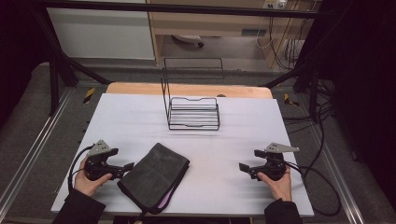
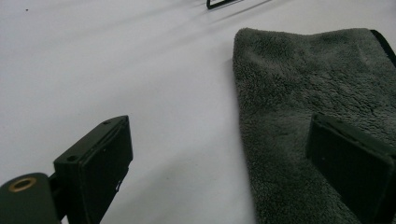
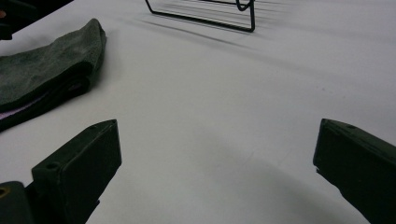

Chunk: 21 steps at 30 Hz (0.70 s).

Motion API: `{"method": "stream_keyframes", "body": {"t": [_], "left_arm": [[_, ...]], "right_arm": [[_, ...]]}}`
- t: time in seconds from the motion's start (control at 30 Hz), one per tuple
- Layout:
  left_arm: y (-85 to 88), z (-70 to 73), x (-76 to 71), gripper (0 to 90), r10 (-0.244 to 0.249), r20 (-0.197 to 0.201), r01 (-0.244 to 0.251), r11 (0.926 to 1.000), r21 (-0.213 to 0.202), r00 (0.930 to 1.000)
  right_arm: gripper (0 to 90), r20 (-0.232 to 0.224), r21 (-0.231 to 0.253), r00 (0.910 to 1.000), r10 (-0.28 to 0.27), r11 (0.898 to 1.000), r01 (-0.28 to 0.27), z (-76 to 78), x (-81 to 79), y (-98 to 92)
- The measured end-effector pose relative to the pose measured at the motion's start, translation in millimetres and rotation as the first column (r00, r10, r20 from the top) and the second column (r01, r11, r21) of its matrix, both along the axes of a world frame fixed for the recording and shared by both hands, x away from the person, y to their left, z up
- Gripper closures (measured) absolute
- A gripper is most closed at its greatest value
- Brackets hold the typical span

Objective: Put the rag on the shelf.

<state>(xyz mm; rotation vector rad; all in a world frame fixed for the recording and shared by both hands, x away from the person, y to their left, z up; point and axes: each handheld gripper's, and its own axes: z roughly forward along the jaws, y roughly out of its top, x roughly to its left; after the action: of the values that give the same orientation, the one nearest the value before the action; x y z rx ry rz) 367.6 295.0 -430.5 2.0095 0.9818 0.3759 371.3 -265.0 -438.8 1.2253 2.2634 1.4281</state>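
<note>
Wire rack (image 1: 194, 112) near table's (image 1: 280, 135) far edge, seemingly empty. Folded grey towel (image 1: 154, 175) at near edge, just beside left gripper (image 1: 122, 164); both grippers' jaws spread, gripping nothing; right gripper (image 1: 248, 161) well apart.

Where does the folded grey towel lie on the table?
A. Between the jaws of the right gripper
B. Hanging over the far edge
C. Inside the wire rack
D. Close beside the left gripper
D: the towel lies flat on the table next to the left gripper, well short of the rack.

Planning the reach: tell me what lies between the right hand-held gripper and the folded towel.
Bare white table between right hand-held gripper and towel, per high view.
</note>
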Motion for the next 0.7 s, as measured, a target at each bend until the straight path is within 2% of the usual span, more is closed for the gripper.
{"method": "stream_keyframes", "body": {"t": [0.17,0.33,0.47,0.57,0.7], "left_arm": [[-0.4,0.3,0.1,7.3,0.002,0.002,-0.002,1.0000,0.004,1.0000],[-1.0,0.4,-0.6,7.9,0.007,0.002,-0.007,1.0000,0.004,1.0000],[-1.3,0.0,-1.1,8.7,0.005,0.001,-0.005,1.0000,0.004,1.0000],[-1.5,0.0,-1.3,8.9,-0.003,-0.001,0.003,0.9999,0.010,1.0000],[-2.4,-0.5,-1.7,9.4,0.000,0.000,0.000,1.0000,0.009,1.0000]], "right_arm": [[1.8,-0.005,0.011,1.0000,0.000,1.000,0.000,0.1,-0.1,1.0],[1.9,-0.010,0.002,0.9999,0.013,1.000,-0.013,-0.7,-0.7,5.9],[2.3,-0.009,0.005,0.9996,0.026,1.000,-0.026,-0.7,-0.9,13.9],[2.4,-0.015,-0.011,0.9995,0.028,1.000,-0.028,-0.6,-0.6,21.7],[2.5,-0.029,0.000,0.9988,0.039,0.999,-0.039,-1.2,-0.9,33.4]]}}
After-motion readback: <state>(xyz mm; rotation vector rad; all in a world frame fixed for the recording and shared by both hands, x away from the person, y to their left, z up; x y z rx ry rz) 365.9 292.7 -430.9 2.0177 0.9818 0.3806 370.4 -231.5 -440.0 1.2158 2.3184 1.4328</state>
